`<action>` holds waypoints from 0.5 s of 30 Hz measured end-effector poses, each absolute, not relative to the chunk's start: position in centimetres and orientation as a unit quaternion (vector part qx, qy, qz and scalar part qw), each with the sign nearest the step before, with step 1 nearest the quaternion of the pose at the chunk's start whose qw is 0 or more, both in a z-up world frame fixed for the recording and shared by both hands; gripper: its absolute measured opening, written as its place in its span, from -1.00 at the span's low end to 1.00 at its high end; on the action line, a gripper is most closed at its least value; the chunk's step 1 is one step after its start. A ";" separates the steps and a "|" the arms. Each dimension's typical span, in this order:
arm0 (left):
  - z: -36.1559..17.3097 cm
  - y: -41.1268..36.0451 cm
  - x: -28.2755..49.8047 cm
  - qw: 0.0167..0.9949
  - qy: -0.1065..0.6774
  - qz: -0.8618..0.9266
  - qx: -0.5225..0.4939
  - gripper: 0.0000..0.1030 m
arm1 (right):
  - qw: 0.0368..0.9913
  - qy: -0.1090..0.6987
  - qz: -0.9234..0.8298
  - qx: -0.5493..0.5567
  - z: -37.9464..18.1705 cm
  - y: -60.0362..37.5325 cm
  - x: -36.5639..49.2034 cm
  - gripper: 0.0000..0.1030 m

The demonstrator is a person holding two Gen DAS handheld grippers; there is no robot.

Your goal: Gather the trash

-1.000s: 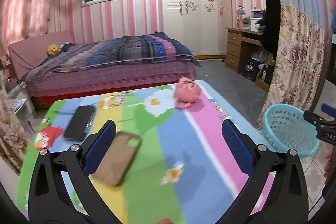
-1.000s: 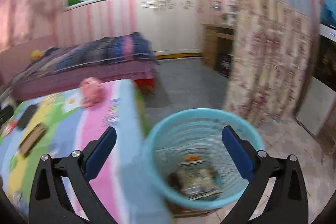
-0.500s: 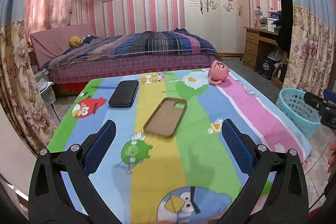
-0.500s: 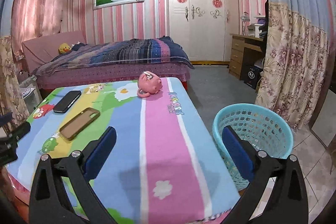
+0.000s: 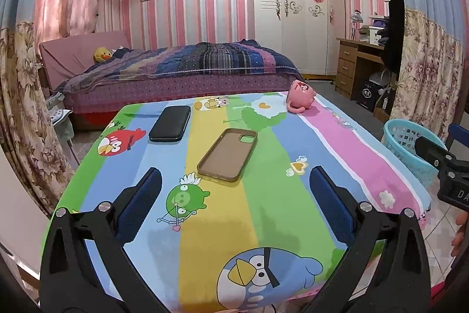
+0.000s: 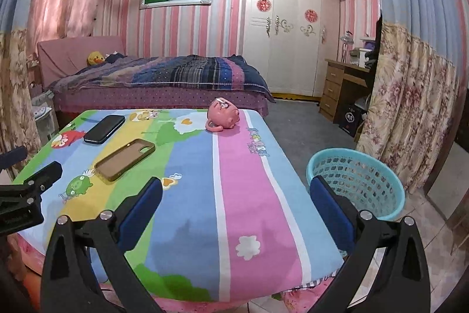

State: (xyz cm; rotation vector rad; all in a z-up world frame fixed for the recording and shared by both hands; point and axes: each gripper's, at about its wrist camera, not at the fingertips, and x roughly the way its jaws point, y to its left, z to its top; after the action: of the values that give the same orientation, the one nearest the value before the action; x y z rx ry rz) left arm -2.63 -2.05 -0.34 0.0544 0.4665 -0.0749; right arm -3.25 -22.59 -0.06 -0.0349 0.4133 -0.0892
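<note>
Two hand-held grippers hover at the near edge of a worktop draped in a bright cartoon-print cloth. The left hand-held gripper, low in the left wrist frame, has its blue-padded fingers spread wide with nothing between them; the right hand-held gripper, low in the right wrist frame, is likewise wide apart and empty. At centre frame in the left view lies a brown phone case, open side up, with a black phone beside it toward the upper left. A pink pig-shaped mug lies tipped near the worktop's far edge, upper right of centre. The turquoise mesh trash basket stands on the floor just off the worktop's right side, at right of the right wrist frame. A bed fills the background.
</note>
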 end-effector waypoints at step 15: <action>-0.2 -1.7 -2.5 0.974 0.225 -0.025 0.019 0.89 | 0.981 0.192 -0.032 -0.020 0.5 -21.6 -3.4 0.91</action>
State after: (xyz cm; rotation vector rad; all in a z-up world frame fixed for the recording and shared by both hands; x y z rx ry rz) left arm -2.48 -1.72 -0.16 0.0391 0.4545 -0.0497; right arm -3.38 -21.60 0.48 -0.0404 0.3872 -0.0635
